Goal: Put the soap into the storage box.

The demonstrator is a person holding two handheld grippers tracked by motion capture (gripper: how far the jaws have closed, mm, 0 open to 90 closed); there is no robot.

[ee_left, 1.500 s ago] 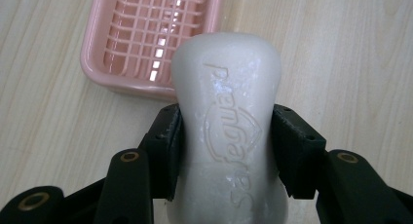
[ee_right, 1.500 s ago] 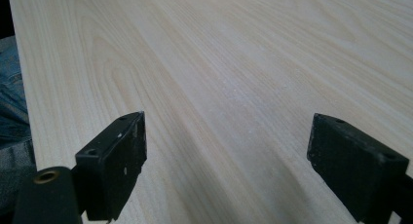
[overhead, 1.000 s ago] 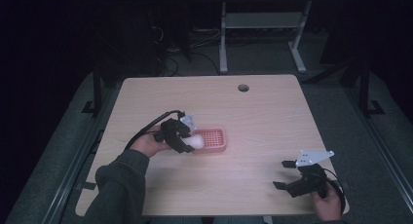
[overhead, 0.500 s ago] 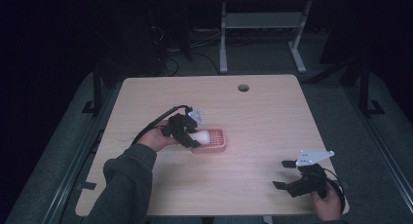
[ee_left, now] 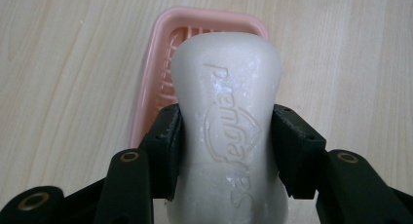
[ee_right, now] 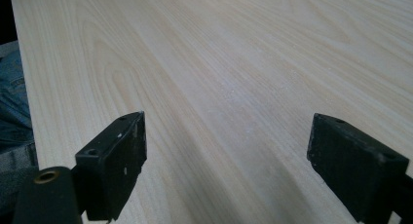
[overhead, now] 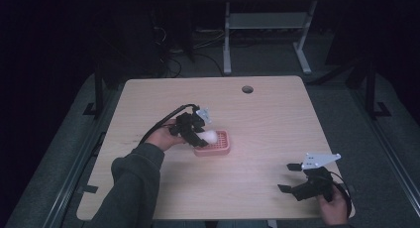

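Note:
A white bar of soap (ee_left: 226,126) with raised lettering is clamped between the black jaws of my left gripper (ee_left: 226,151). Under it lies a pink ribbed soap dish (ee_left: 160,73) on the wooden table. From above, the left gripper (overhead: 200,137) holds the soap (overhead: 210,136) over the left end of the pink dish (overhead: 218,147). My right gripper (overhead: 292,177) rests near the table's front right corner, jaws wide apart. Bare wood lies between its two fingers (ee_right: 117,160) in the right gripper view, where the gripper (ee_right: 243,165) holds nothing.
The light wooden table (overhead: 277,119) has a round cable hole (overhead: 247,89) near its far edge. A metal desk frame (overhead: 267,25) stands on the dark floor behind. A black cable (overhead: 161,123) trails from the left gripper. Blue fabric (ee_right: 12,107) shows beside the table's edge.
My left gripper has carried the soap to the right, from beside the dish's left end to above the dish. The right gripper has kept still.

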